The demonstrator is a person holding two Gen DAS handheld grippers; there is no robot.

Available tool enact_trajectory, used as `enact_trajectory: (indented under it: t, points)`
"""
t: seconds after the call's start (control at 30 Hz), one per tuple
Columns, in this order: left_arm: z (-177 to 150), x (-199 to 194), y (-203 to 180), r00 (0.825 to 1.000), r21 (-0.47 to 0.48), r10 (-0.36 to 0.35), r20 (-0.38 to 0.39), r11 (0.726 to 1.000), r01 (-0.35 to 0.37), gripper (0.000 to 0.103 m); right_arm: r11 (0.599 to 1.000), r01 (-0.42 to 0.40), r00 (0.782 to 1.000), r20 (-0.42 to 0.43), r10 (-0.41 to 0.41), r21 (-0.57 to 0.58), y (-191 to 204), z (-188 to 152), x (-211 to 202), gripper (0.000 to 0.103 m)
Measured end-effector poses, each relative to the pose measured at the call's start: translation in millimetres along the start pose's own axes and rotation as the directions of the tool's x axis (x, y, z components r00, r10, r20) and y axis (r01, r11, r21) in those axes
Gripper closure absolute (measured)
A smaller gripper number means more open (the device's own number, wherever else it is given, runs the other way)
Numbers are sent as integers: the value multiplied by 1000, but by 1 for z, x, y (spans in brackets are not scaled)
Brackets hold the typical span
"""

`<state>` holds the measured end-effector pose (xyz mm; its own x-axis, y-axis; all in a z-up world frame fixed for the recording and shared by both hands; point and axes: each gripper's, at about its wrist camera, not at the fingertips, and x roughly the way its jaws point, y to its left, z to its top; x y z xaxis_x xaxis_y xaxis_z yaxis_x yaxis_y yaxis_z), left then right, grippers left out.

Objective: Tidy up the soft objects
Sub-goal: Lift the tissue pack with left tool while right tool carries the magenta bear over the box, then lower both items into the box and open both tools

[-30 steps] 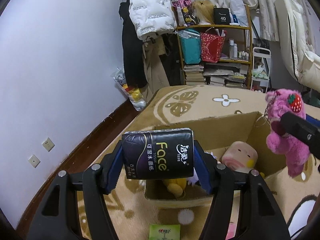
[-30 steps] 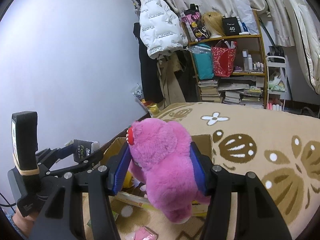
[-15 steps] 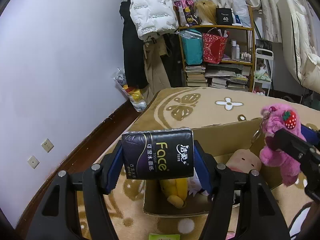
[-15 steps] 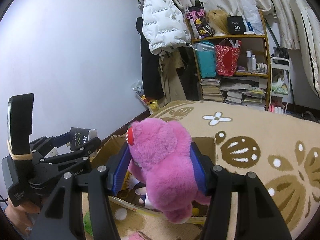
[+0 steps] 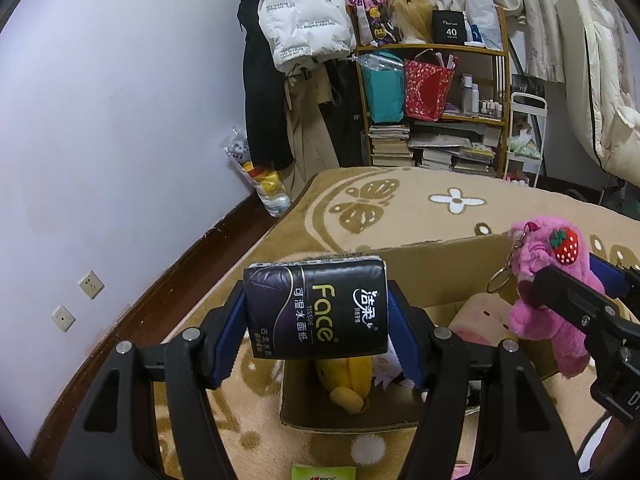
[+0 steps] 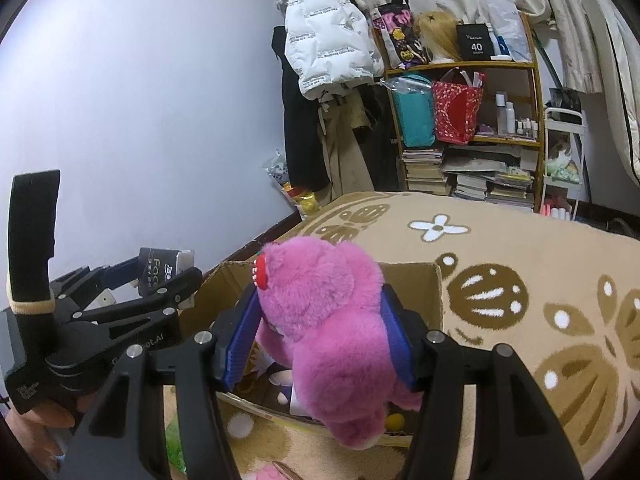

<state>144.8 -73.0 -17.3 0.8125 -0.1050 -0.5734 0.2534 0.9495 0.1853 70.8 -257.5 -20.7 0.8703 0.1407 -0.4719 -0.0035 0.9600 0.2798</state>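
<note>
My left claw [image 5: 316,334] was clamped on a black tissue pack [image 5: 316,310], its blue pads [image 5: 228,334] pressed to both short sides, the pack held label-forward above the near corner of an open cardboard box [image 5: 436,258] on a tan patterned rug [image 5: 452,204]. My right claw [image 6: 320,340] was clamped on a pink plush bear [image 6: 324,328], gripped across its body with its feet hanging over the box; a red strawberry patch [image 5: 564,244] marked its head and a metal keyring [image 5: 500,278] dangled from it over the box. Inside the box lay a yellow plush [image 5: 348,378] near the front wall and a pale pink plush [image 5: 480,318] farther back, with smaller white and pink items between them too hidden to name. From the right wrist, my left claw showed at the left, beside the box's corner, with my hand [image 6: 48,426] under it. A green packet [image 5: 323,473] lay on the rug before the box. Behind stood a wooden shelf [image 5: 436,46] stacked with books and bags, a white puffer jacket [image 5: 304,12] hung beside it.
</note>
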Motion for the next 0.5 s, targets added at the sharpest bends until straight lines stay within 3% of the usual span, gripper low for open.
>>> enact_trajectory:
  t: [0.37, 0.5]
  points:
    - [-6, 12, -3, 998, 11, 23, -52, 1000, -22, 37, 1000, -5, 998, -69, 7, 21, -8, -9, 17, 39]
    - [-6, 9, -3, 999, 16, 33, -43, 999, -32, 25, 1000, 1, 997, -72, -1, 5, -5, -10, 14, 33]
